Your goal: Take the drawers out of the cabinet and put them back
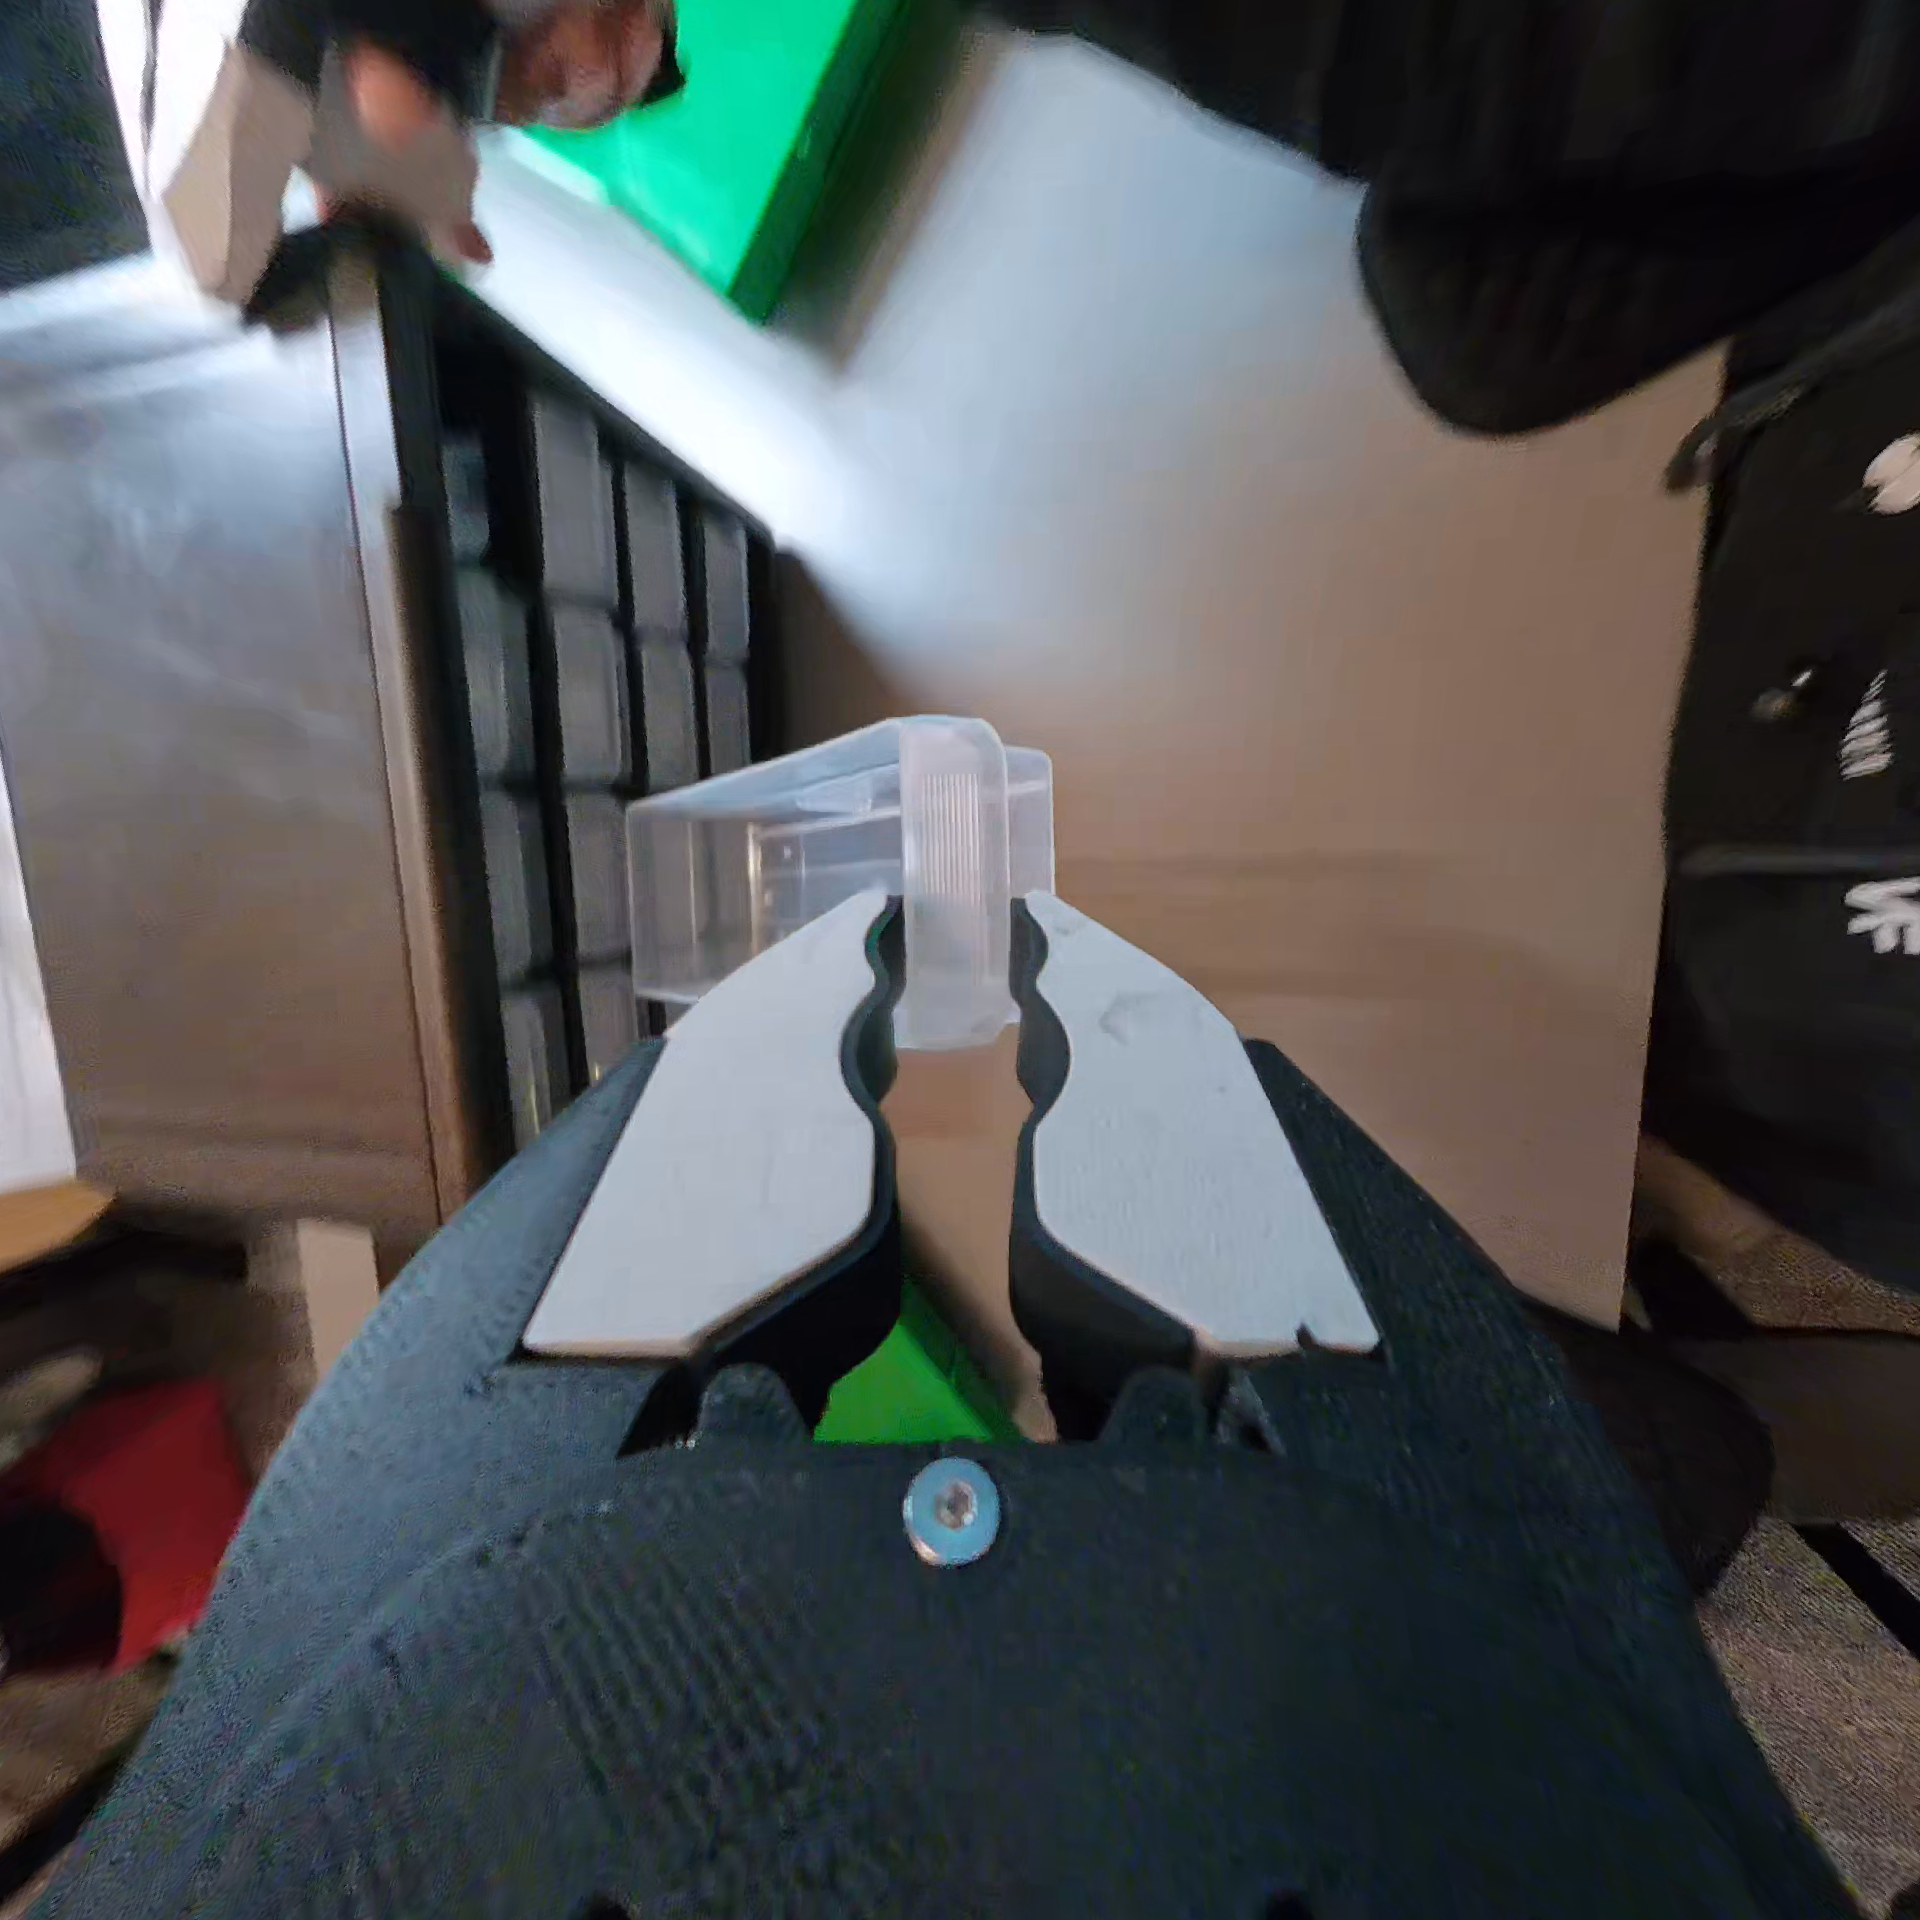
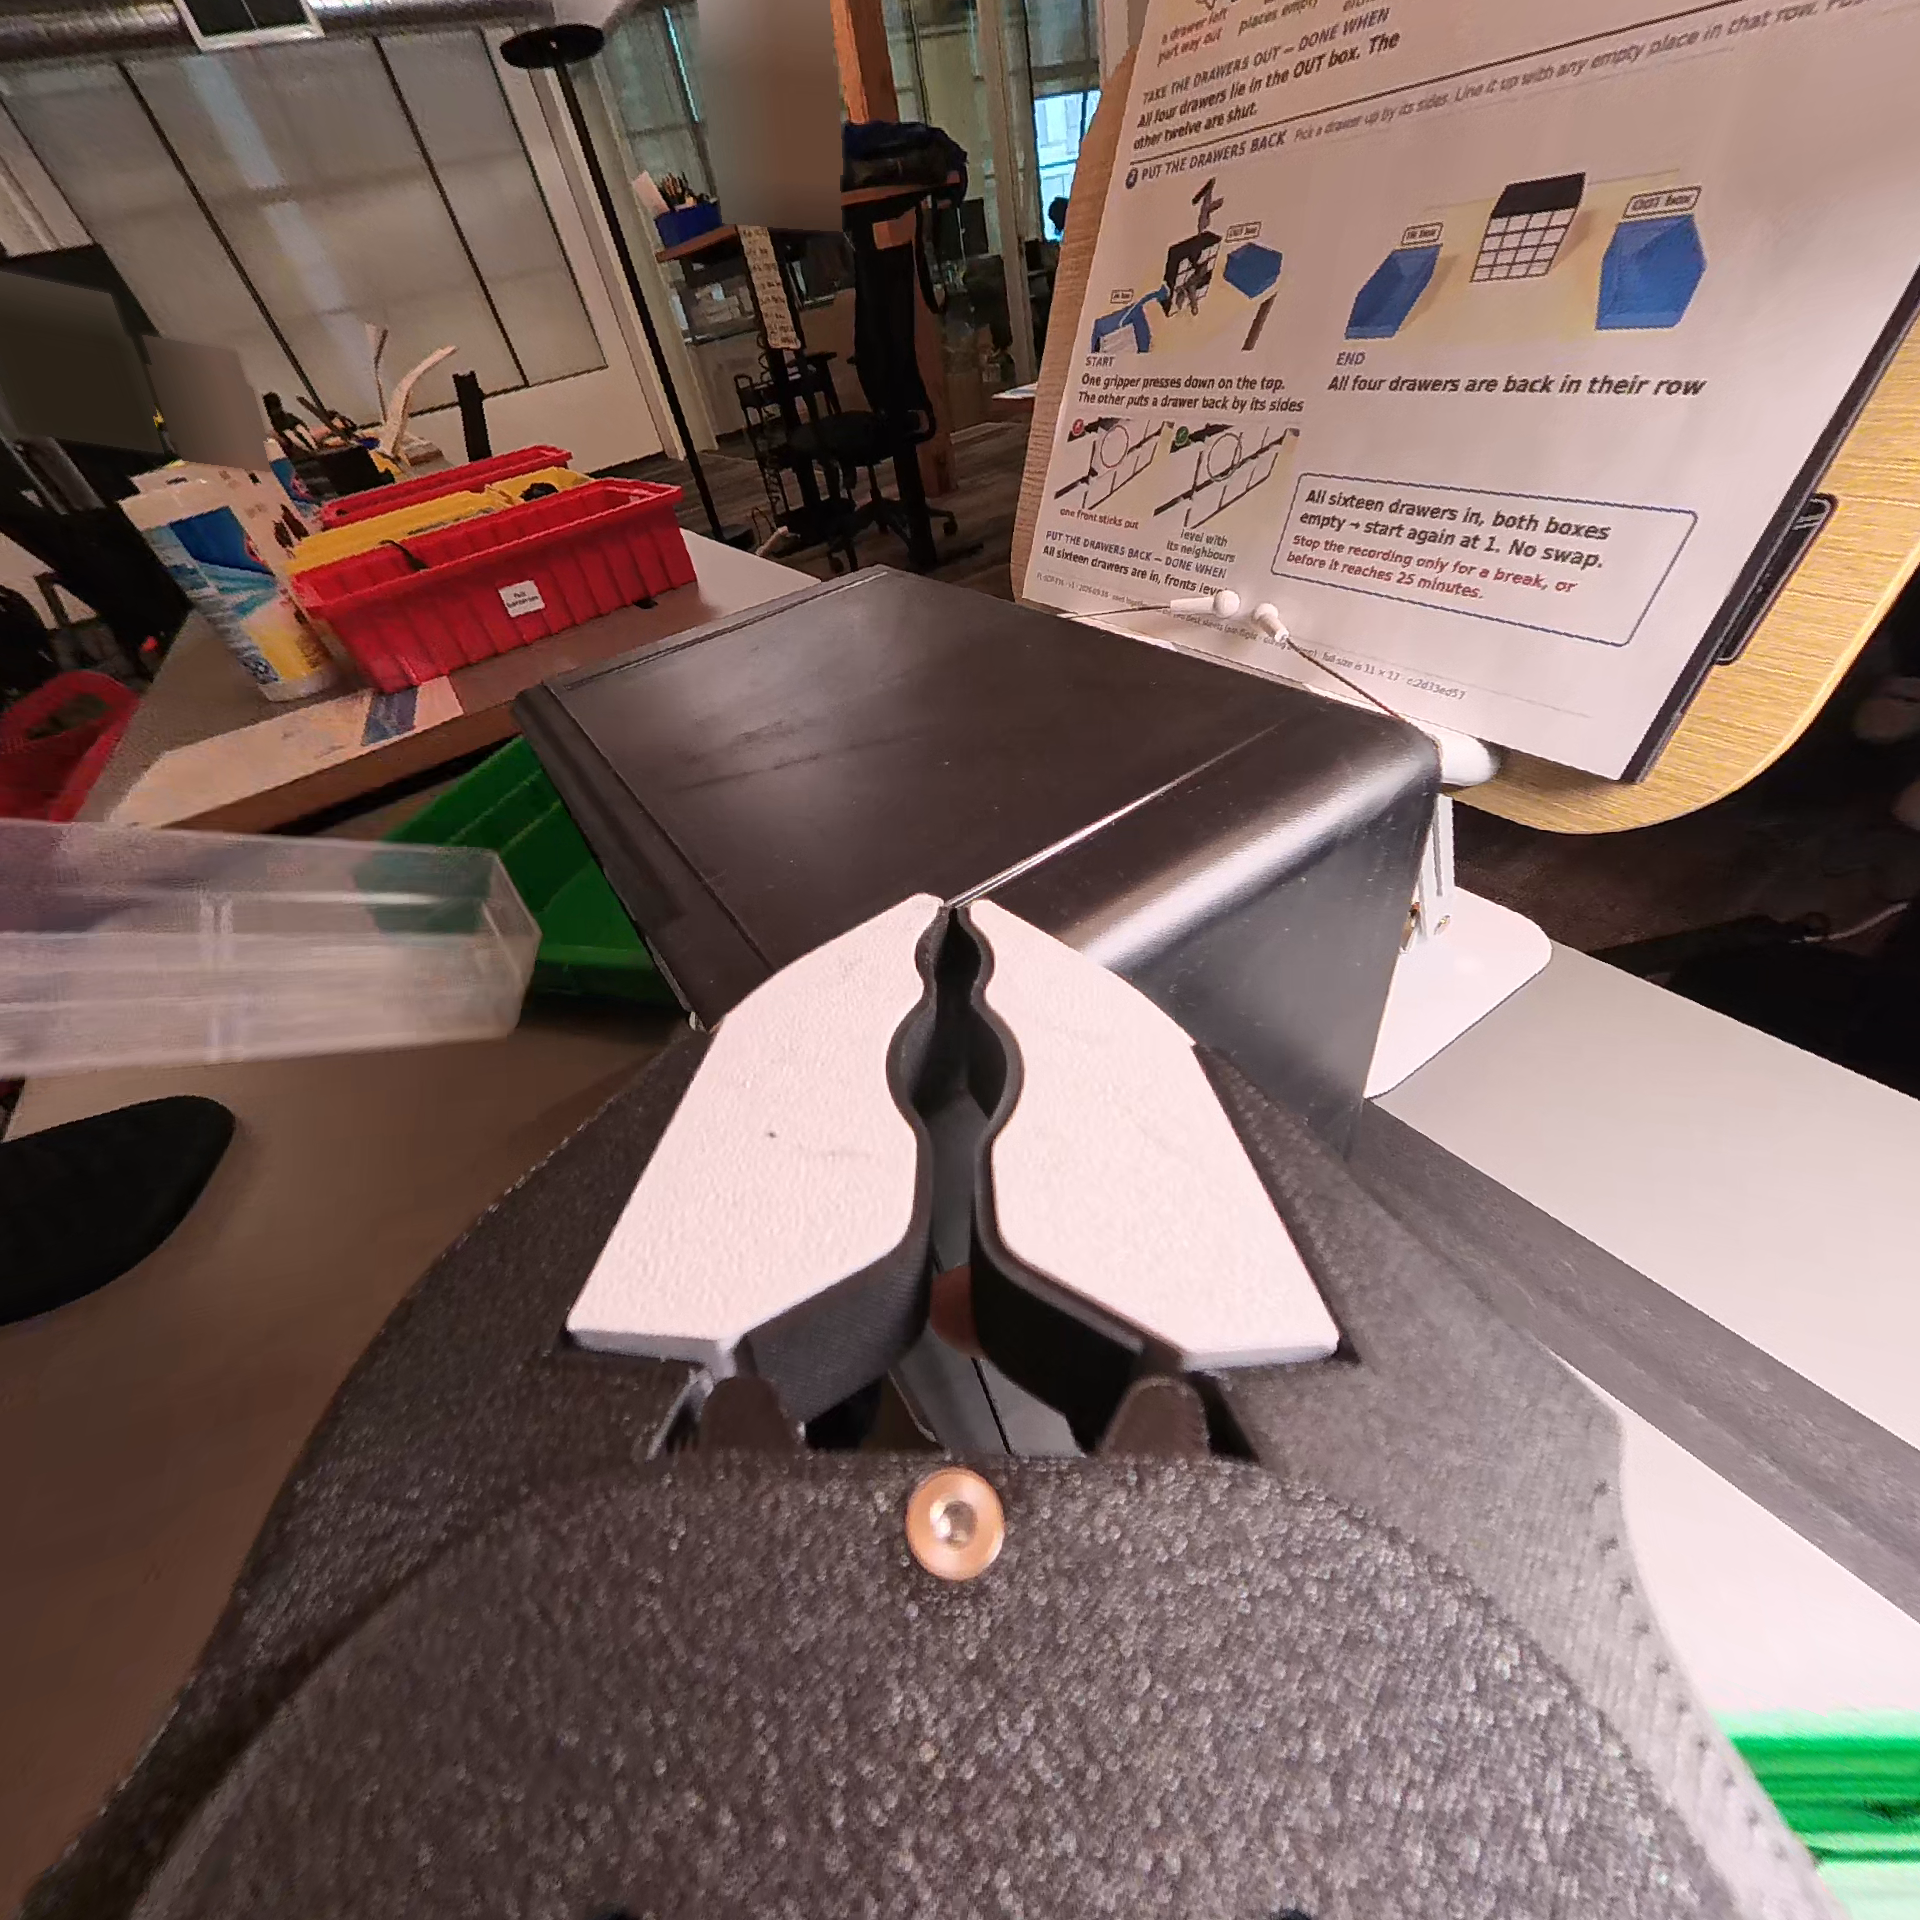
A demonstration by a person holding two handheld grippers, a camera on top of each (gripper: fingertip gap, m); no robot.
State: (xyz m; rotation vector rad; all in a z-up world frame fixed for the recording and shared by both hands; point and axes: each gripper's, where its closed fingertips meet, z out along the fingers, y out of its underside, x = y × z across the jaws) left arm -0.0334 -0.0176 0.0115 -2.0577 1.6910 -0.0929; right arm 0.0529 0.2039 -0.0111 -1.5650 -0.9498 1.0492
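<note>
surface: tan table (image 2: 312, 1195) | on it: black cabinet (image 2: 935, 748), green bin (image 2: 499, 821)

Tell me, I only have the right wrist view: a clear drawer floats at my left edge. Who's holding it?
Observer: The left gripper grips the clear drawer by its front handle tab.
Operator: Is it in the cabinet?
Observer: No, it is out in the air, beside the cabinet front.
Operator: Are other drawers in?
Observer: Yes, the rows seen there hold drawers.
</note>
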